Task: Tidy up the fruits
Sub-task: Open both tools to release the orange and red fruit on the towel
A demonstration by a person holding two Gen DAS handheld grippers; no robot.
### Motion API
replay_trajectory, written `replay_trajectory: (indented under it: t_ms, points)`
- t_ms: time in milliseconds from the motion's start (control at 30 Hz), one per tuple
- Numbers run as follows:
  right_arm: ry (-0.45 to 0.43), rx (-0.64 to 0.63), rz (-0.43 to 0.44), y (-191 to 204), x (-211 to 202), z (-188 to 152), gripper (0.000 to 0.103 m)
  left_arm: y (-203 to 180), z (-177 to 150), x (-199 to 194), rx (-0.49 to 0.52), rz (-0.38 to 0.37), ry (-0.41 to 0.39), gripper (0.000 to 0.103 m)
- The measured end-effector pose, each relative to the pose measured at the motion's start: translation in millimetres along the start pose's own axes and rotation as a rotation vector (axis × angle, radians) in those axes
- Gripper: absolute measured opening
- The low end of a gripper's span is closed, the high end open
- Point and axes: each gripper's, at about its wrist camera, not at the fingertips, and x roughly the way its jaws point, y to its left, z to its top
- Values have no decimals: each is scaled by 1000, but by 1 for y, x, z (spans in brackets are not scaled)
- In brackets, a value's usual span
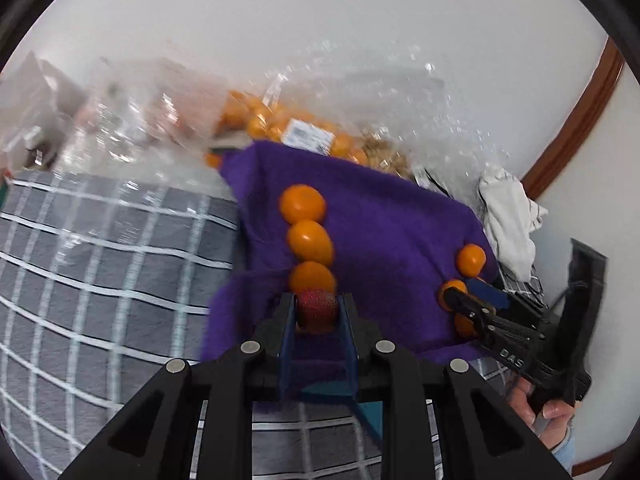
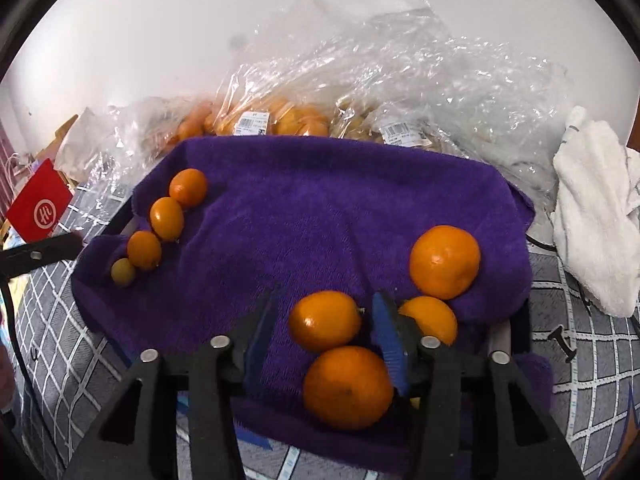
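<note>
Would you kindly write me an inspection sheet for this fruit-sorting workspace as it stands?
Surface: purple towel spread over a grey checked cloth.
Job's things: a row of small oranges on the towel's left; larger oranges on its right; a red fruit.
Clutter: plastic bags of fruit behind; white rag; red card.
Grippers: left gripper shut on the red fruit at the row's near end; right gripper open around an orange.
Cables: black cable at the left edge.
Surroundings: white wall.

A home: checked bedding (image 1: 100,280), grocery bags (image 2: 360,92), white wall (image 1: 320,20).
</note>
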Motion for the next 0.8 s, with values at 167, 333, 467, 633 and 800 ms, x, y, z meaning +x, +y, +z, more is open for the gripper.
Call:
replay_trajectory:
  t_ms: [167, 333, 467, 633, 800]
  points:
    - [-49, 9, -13, -7, -27, 2, 53, -16, -3, 19, 26, 18, 52, 21]
    - [-82, 16, -65, -14, -55, -1, 54, -30, -6, 34, 72, 76, 106, 21]
    - [-95, 26, -90, -21, -69, -9, 55, -32, -9, 45, 83, 129, 150, 21]
    - [-77, 50, -101, -27, -72, -20, 55, -36, -12, 45, 104, 181, 135, 21]
    - [-61, 74, -103, -27, -77, -29, 55, -38, -13, 44, 112, 206, 137, 21]
